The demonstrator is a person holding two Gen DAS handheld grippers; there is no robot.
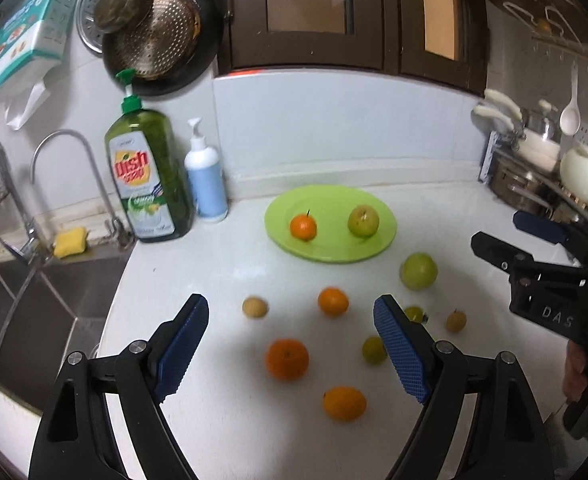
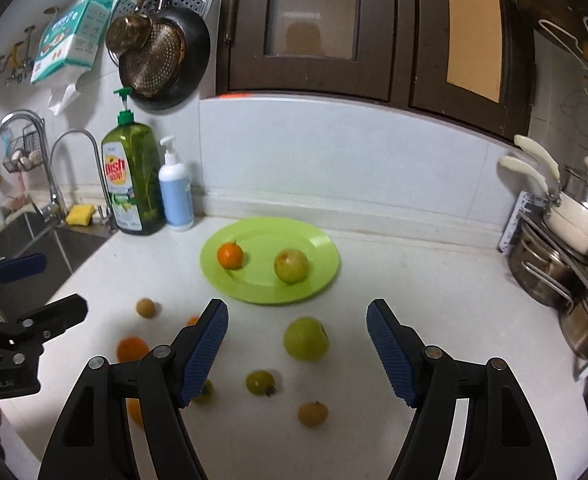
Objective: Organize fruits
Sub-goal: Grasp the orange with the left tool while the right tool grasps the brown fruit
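Note:
A green plate (image 1: 281, 208) (image 2: 326, 248) holds a small orange (image 1: 303, 227) (image 2: 230, 255) and a yellow-green apple (image 1: 363, 220) (image 2: 291, 265). Loose on the white counter lie a green apple (image 1: 418, 270) (image 2: 306, 338), several oranges such as one (image 1: 286, 358) between my left fingers and one (image 1: 344, 403) nearer, plus small green and tan fruits (image 2: 260, 382) (image 2: 312, 413). My left gripper (image 1: 291, 344) is open and empty above the oranges. My right gripper (image 2: 297, 344) is open and empty above the green apple.
A sink (image 1: 21, 304) with a tap lies left. A dish soap bottle (image 1: 147, 176) and a white pump bottle (image 1: 206, 176) stand at the back. Pots on a rack (image 2: 566, 248) stand at the right. Pans hang on the wall.

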